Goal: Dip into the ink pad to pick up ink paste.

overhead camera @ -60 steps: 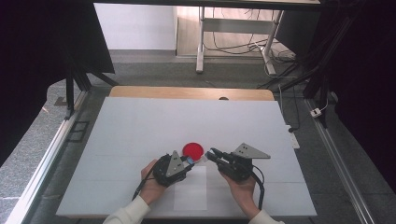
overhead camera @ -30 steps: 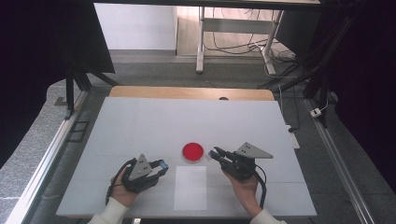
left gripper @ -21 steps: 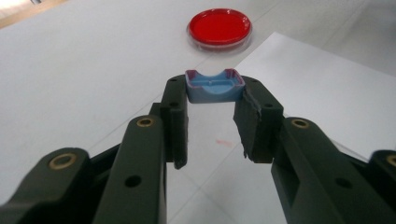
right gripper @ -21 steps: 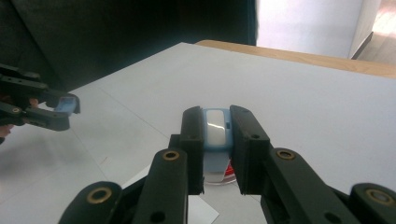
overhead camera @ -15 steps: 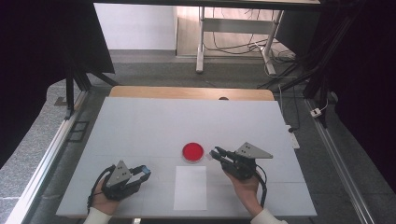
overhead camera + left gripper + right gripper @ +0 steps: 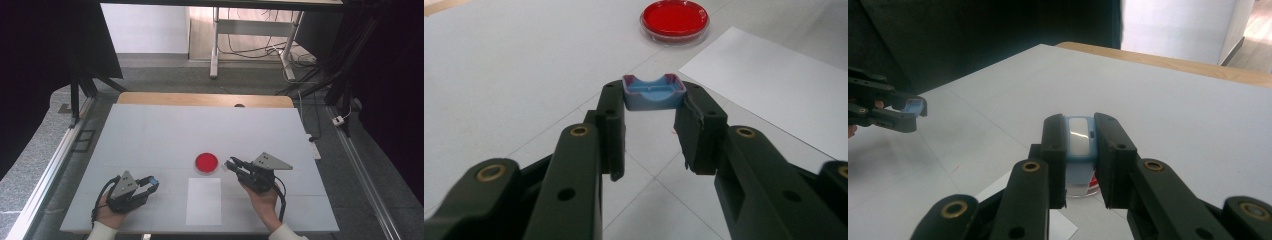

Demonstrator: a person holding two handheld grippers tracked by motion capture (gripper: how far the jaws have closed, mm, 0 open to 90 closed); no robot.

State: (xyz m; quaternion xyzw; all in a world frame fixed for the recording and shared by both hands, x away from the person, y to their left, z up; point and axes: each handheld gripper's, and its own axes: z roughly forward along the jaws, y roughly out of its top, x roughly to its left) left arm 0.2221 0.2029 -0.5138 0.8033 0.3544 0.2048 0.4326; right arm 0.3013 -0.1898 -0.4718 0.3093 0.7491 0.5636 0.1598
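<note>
- We look down on a white table (image 6: 150,130) with a wooden strip along its far edge; most of its surface lies bare, the far half above all.
- Beyond the far edge we see a grey floor, the legs of a stand and loose cables; dark drapes close off both sides.
- A white sheet of paper (image 6: 204,201) lies flat near the person's edge, between the two hands.
- A round dish with red filling (image 6: 206,162) sits just beyond the sheet's far edge, at mid-table.
- The left gripper (image 6: 151,183) rests low at the near left corner, well apart from dish and sheet; its jaws stand partly open, closed on a small blue cap (image 6: 654,92) pinched at the tips.
- The right gripper (image 6: 232,164) sits just beside the dish on its right, pointing towards it; its jaws are drawn in tight on a small blue-and-white piece (image 6: 1080,135).
- From the left gripper view, bare table runs between the cap and the dish, with the sheet's corner off to the right.
</note>
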